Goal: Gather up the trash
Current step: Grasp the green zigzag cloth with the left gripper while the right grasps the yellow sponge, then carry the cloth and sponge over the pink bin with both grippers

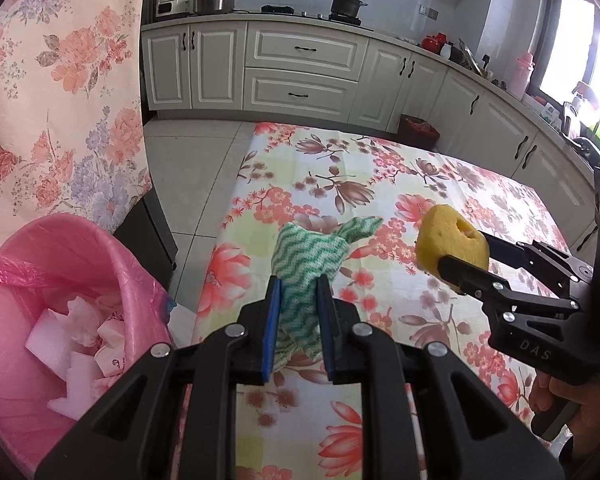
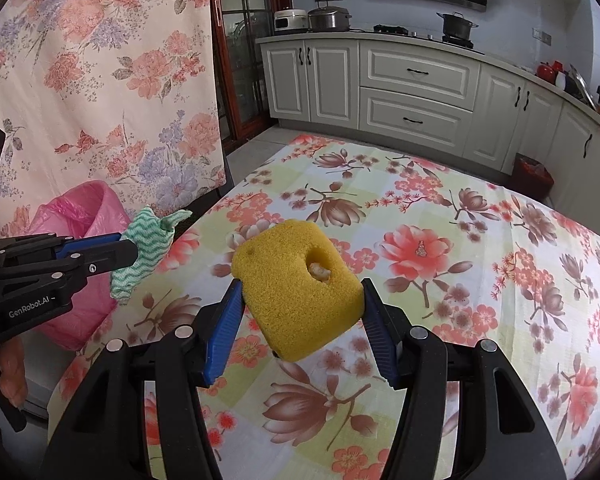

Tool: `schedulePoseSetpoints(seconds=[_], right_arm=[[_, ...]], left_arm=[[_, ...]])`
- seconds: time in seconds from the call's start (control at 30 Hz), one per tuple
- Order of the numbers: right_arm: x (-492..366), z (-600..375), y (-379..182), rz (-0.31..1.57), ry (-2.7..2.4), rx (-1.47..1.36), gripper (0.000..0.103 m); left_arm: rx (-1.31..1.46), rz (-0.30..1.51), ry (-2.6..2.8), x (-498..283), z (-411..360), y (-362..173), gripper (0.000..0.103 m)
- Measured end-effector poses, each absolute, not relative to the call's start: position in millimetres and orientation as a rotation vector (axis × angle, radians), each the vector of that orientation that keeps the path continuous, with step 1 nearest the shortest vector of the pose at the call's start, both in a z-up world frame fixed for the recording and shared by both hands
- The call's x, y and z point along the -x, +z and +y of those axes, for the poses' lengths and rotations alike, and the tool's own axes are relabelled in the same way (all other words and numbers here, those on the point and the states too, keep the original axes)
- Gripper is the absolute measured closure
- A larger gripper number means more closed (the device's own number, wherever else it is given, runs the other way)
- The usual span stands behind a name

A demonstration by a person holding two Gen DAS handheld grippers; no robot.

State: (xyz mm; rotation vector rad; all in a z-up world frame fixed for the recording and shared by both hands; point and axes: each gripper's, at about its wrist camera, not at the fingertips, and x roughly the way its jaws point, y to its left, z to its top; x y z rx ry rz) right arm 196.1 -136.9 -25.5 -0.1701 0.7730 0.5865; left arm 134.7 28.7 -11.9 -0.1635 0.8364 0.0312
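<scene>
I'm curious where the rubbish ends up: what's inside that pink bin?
The pink bin has a pink liner holding white foam blocks and crumpled white paper. Anything beneath those is covered.

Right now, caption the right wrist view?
Right gripper holds a yellow sponge above the floral tablecloth.

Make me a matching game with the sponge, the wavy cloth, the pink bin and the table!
Things:
1. yellow sponge
2. green wavy cloth
3. pink bin
4. table

Matches:
A. holds white scraps
B. in the left gripper
C. wears a flowered cover
D. in the right gripper

Pairs: 1-D, 2-B, 3-A, 4-C
</scene>
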Motion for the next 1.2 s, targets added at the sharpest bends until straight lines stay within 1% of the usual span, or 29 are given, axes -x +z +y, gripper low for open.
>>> schedulePoseSetpoints(seconds=[0.3, 0.93, 1.2], right_arm=[[-174.4, -138.7, -11.3, 0.749, 0.59, 0.146, 0.048], [-132.8, -123.3, 1.3, 0.731, 0.625, 0.12, 0.048], [-121.5, -109.4, 8.4, 0.722, 0.639, 0.124, 0.048]], left_arm=[[0.179, 0.788, 0.032, -107.0, 33.2, 8.9, 0.085], [0.206, 0.727, 0.054, -60.9, 52.8, 30.5, 0.085], [0.222, 0.704, 0.08, -43.1, 72.7, 37.7, 0.085]])
